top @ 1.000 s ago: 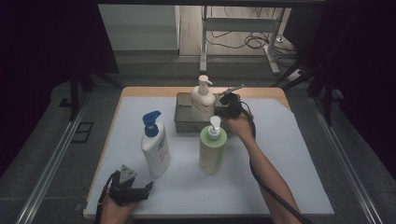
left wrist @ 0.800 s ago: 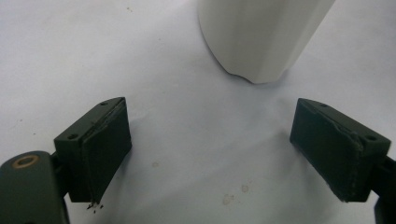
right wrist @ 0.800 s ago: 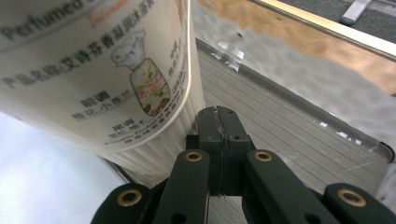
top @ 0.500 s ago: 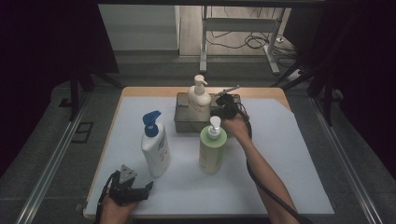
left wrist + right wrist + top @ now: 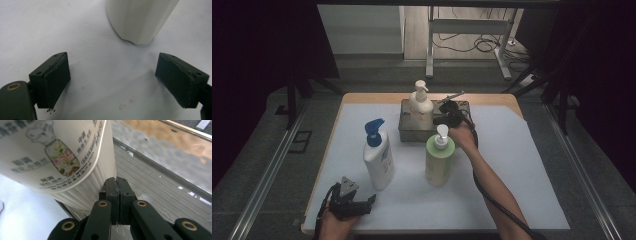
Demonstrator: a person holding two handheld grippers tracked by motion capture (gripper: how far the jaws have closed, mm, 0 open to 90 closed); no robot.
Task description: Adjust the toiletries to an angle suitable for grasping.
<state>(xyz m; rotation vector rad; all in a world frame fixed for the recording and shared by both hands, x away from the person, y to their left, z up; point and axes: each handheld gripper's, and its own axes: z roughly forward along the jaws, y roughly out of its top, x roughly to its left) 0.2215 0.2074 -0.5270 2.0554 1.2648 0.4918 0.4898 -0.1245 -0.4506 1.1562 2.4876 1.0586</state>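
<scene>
A cream pump bottle (image 5: 420, 106) stands upright in the left part of a grey metal tray (image 5: 462, 106) at the far middle of the table, its ribbed side and printed label (image 5: 62, 157) close up in the right gripper view. The right gripper (image 5: 447, 111) sits just beside that bottle, over the tray, its two black jaws pressed together with nothing between them; in its own view the closed tips (image 5: 116, 185) lie against the bottle's ribbed lower wall, above the tray's grooved floor (image 5: 155, 192). The person's right hand (image 5: 462, 136) and forearm reach in from the lower right, a black cable trailing back along the arm. In front of the tray, a green pump bottle (image 5: 439, 159) with a white pump stands upright on the white table cover (image 5: 522, 165), just beside the right hand. To its left stands a white bottle with a blue pump (image 5: 378, 156), well apart from the tray. At the near left edge, the left gripper (image 5: 362, 204) rests low over the cover in the person's left hand (image 5: 334, 225), its jaws spread wide and empty; in its own view the pads (image 5: 56, 80) flank bare cover, with the base of the white bottle (image 5: 140, 20) standing just ahead.
</scene>
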